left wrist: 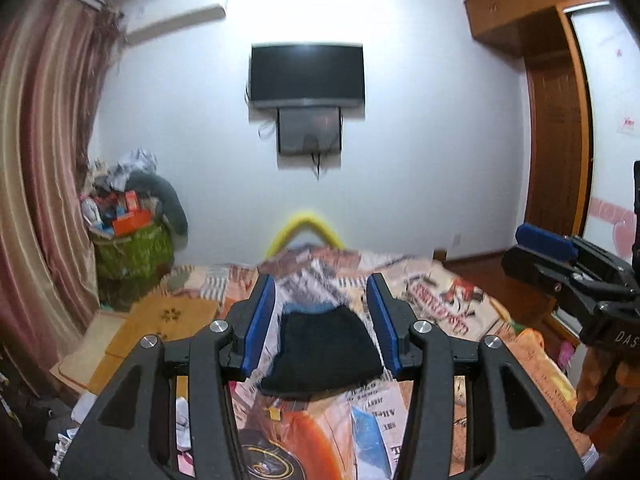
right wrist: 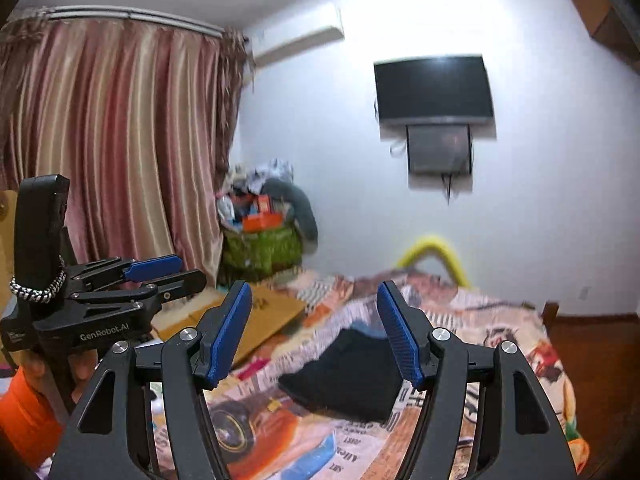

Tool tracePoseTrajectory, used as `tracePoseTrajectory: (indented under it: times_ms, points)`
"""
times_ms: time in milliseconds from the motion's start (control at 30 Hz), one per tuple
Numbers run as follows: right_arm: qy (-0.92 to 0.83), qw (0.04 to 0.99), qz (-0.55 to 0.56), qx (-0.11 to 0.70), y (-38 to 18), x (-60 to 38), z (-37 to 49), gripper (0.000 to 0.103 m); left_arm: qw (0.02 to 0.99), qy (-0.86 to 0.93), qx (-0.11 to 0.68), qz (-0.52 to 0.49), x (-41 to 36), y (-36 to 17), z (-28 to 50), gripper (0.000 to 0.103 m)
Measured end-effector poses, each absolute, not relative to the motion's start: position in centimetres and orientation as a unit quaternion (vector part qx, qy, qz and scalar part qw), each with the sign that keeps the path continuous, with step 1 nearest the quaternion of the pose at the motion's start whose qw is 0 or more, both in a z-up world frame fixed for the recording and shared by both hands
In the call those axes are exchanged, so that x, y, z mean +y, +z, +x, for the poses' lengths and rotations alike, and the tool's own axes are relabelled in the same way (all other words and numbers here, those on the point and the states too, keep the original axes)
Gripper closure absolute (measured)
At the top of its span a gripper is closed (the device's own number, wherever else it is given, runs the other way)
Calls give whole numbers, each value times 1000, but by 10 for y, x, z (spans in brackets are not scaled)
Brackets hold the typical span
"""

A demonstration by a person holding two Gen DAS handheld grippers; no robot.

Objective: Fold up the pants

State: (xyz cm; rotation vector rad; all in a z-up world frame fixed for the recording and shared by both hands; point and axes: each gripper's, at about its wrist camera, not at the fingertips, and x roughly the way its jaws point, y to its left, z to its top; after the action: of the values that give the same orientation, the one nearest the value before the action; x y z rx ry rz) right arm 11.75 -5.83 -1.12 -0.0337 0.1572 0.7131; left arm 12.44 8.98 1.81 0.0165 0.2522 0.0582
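Observation:
Black pants (left wrist: pixel 325 350) lie folded in a compact pile on the patterned bed cover (left wrist: pixel 448 312); they also show in the right wrist view (right wrist: pixel 348 376). My left gripper (left wrist: pixel 322 320) is open and empty, raised above the bed with the pants seen between its blue pads. My right gripper (right wrist: pixel 316 332) is open and empty too, held above the bed short of the pants. The right gripper shows at the right edge of the left wrist view (left wrist: pixel 560 260). The left gripper shows at the left of the right wrist view (right wrist: pixel 160 272).
A cardboard sheet (left wrist: pixel 168 320) lies at the bed's left side. A green basket piled with clutter (left wrist: pixel 128 240) stands by the striped curtain (left wrist: pixel 44 160). A wall TV (left wrist: pixel 307 74) hangs ahead. A yellow hoop (left wrist: pixel 306 228) rises at the bed's far end. A wooden wardrobe (left wrist: pixel 556 128) stands right.

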Motion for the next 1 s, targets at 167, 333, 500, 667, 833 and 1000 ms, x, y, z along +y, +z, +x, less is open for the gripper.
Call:
tracePoseTrajectory:
  times_ms: [167, 333, 500, 667, 833, 1000]
  points:
    - [350, 936, 5, 46, -5, -66, 87, 42, 997, 34, 71, 14, 77, 26, 79, 37]
    - [338, 940, 12, 35, -8, -68, 70, 33, 997, 46, 54, 21, 66, 22, 55, 8]
    - [326, 945, 24, 32, -9, -71, 65, 15, 997, 53, 49, 12, 65, 19, 45, 1]
    - [314, 948, 30, 37, -12, -75, 62, 0, 997, 49, 57, 9, 66, 16, 43, 1]
    - [308, 949, 34, 51, -18, -77, 62, 0, 997, 49, 57, 4, 65, 16, 41, 0]
    - [309, 949, 31, 55, -21, -77, 61, 0, 997, 51, 56, 2, 65, 14, 42, 0]
